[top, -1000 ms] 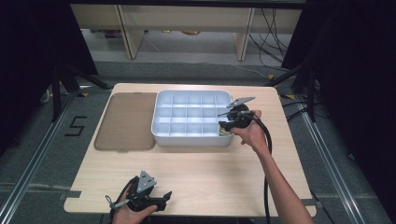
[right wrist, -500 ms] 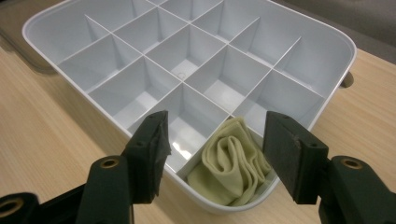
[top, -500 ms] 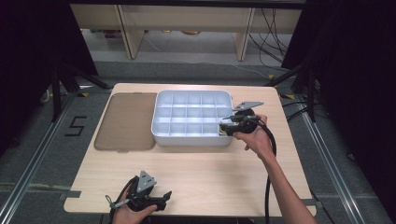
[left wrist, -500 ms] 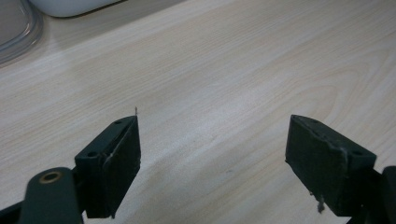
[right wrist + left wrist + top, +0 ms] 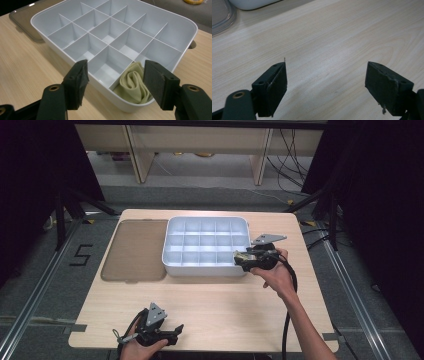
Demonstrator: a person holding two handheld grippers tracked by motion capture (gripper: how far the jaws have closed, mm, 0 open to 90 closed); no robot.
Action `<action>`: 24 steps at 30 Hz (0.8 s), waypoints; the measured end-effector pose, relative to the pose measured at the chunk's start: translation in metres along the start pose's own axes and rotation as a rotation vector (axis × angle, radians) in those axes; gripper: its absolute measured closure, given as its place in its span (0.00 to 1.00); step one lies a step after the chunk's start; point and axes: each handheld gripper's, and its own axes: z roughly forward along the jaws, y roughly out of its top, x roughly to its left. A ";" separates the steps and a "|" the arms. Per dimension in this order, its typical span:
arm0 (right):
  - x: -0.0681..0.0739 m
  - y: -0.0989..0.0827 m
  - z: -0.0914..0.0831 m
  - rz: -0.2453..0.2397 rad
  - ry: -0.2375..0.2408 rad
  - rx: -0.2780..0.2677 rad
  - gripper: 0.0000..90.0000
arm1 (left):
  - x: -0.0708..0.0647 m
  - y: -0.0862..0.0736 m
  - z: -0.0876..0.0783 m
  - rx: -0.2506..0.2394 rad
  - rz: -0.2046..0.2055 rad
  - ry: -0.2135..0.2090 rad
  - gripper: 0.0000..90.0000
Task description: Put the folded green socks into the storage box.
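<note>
Sixteen square cells divide the white plastic organiser box [image 5: 206,246] at the frame's centre; we see a rolled pale-green cloth [image 5: 132,83] in its lower-right corner cell. Our right gripper [image 5: 116,83] hangs there, jaws wide apart and empty. Our left gripper [image 5: 325,87], equally spread, holds nothing over bare pale wood-grain table [image 5: 240,305]. Upper left lies a smoky translucent lid [image 5: 134,251].

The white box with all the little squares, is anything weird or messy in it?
Nothing looks broken or spilled. The white box sits flat, its lid beside it. One corner square holds a rolled green cloth; the other squares in sight are empty. The right gripper hangs open beside it.
</note>
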 end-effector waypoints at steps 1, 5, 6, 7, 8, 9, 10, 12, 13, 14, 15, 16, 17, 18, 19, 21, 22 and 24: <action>0.002 -0.002 -0.001 0.009 -0.008 -0.008 0.41 | 0.000 0.000 0.000 0.000 0.000 0.000 0.19; 0.005 -0.005 -0.006 0.001 0.001 -0.019 0.41 | 0.001 0.000 0.000 0.000 0.003 -0.001 0.19; 0.007 -0.007 -0.006 0.009 -0.001 -0.036 0.41 | 0.001 0.001 -0.001 0.011 0.002 -0.001 0.19; 0.008 -0.008 -0.006 0.008 0.007 -0.032 0.41 | 0.001 0.000 0.000 0.009 0.005 0.005 0.19; 0.008 -0.009 -0.006 0.005 0.017 -0.040 0.40 | 0.001 0.000 0.000 0.001 -0.001 0.002 0.19; 0.009 -0.011 -0.007 0.000 0.007 -0.042 0.40 | 0.001 0.001 -0.001 0.015 0.007 0.001 0.19; 0.011 -0.012 -0.007 0.011 0.014 -0.030 0.40 | 0.001 0.001 -0.001 0.016 0.009 0.000 0.19; 0.012 -0.015 -0.008 0.002 0.011 -0.047 0.40 | 0.001 0.001 -0.002 0.009 0.002 0.001 0.19; 0.015 -0.016 -0.009 0.019 0.019 -0.039 0.40 | 0.002 0.001 -0.002 0.010 0.010 0.001 0.19; 0.015 -0.018 -0.008 -0.002 0.017 -0.058 0.40 | 0.002 0.001 -0.001 0.004 0.008 -0.002 0.19; 0.015 -0.018 -0.010 -0.006 0.022 -0.042 0.40 | 0.002 0.000 -0.001 0.010 0.002 0.000 0.19; 0.017 -0.018 -0.010 -0.008 0.016 -0.052 0.40 | 0.001 0.000 -0.001 0.011 -0.010 -0.004 0.19; 0.020 -0.019 -0.012 0.005 0.022 -0.039 0.40 | 0.001 0.000 -0.001 0.012 -0.009 -0.004 0.19; 0.020 -0.019 -0.011 -0.007 0.026 -0.051 0.40 | 0.001 0.000 -0.001 0.008 -0.010 0.001 0.19; 0.021 -0.019 -0.012 -0.018 0.028 -0.042 0.40 | 0.000 0.000 -0.001 -0.005 -0.010 -0.002 0.19; 0.024 -0.020 -0.013 -0.016 0.037 -0.040 0.39 | 0.001 0.000 -0.001 -0.002 -0.012 -0.005 0.19; 0.025 -0.021 -0.013 -0.022 0.036 -0.047 0.38 | 0.001 0.000 -0.002 0.001 0.000 0.001 0.19; 0.026 -0.023 -0.015 -0.024 0.042 -0.046 0.38 | 0.002 0.000 -0.001 0.001 0.006 -0.001 0.19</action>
